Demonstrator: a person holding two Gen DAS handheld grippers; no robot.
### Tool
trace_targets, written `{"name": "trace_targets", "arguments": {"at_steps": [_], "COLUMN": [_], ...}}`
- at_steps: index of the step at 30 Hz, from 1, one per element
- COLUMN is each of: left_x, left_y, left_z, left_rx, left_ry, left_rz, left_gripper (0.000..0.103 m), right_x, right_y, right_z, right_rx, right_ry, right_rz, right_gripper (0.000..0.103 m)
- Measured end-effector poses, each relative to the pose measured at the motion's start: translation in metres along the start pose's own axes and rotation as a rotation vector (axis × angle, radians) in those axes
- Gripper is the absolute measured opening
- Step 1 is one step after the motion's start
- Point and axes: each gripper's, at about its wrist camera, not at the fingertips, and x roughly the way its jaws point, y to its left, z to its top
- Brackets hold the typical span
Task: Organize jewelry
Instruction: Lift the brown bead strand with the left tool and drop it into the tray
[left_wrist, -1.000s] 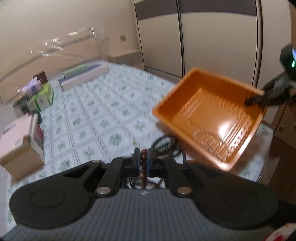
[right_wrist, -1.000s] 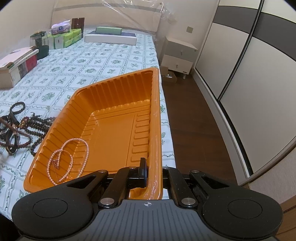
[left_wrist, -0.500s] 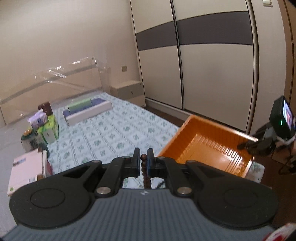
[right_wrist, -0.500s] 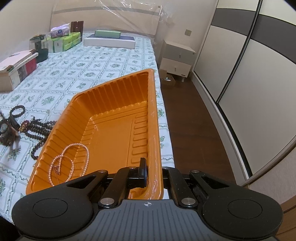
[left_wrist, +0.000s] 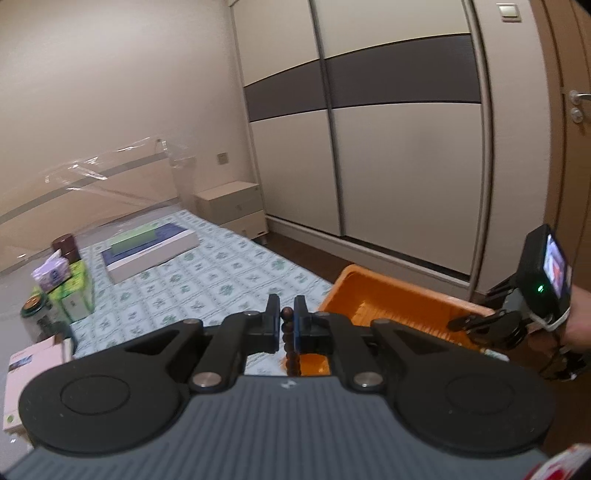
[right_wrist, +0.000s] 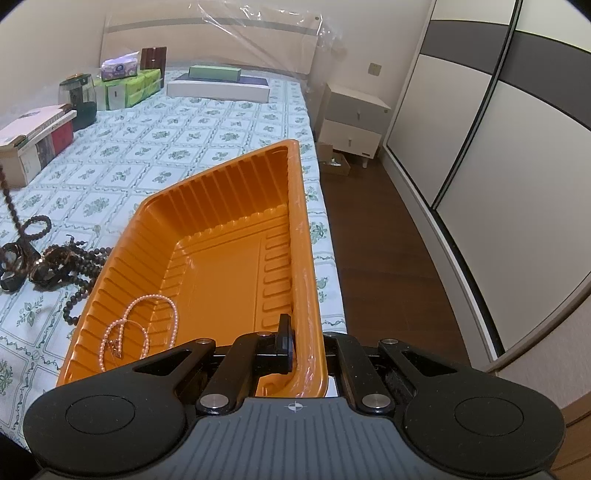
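Left gripper has lifted its pinched bead strand off the bed — next into the orange tray, whose rim the right gripper clamps.

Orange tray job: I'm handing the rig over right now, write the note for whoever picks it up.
Left gripper: shut on a dark bead strand, lifted clear of the bed.
Right gripper: shut on the near rim of the orange tray, holding it at the bed's edge.
Done: pink pearl necklace lies in the tray.
Left: drop the held strand in the tray, then fetch the pile of dark beads and bracelets on the bedspread left of the tray.
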Motion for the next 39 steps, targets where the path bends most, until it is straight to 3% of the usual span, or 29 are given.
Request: {"name": "trace_targets", "arguments": {"at_steps": [15,27,39], "left_x": [0.059,0.137,0.192], "left_y": [-0.036,-0.055,-0.044], "left_z": [0.036,-0.005,-0.035], "left_rx": [-0.006,-0.002,-0.059], "left_ry": [0.009,0.199,0.318], "left_rz": [-0.147,-0.211,-0.221], "left_gripper": [0.006,0.006,0.006], "right_x": [0.003,0.006,0.01], "right_y": [-0.003,-0.001,-0.002], "right_z": [0.0,-0.001,-0.001], "right_rx": [-0.002,-0.012,-0.003], "right_ry": [0.017,0.033,0.042], "right_rz": [0.016,0.022,0.024], "right_gripper": [0.004,0.004,0.004]}}
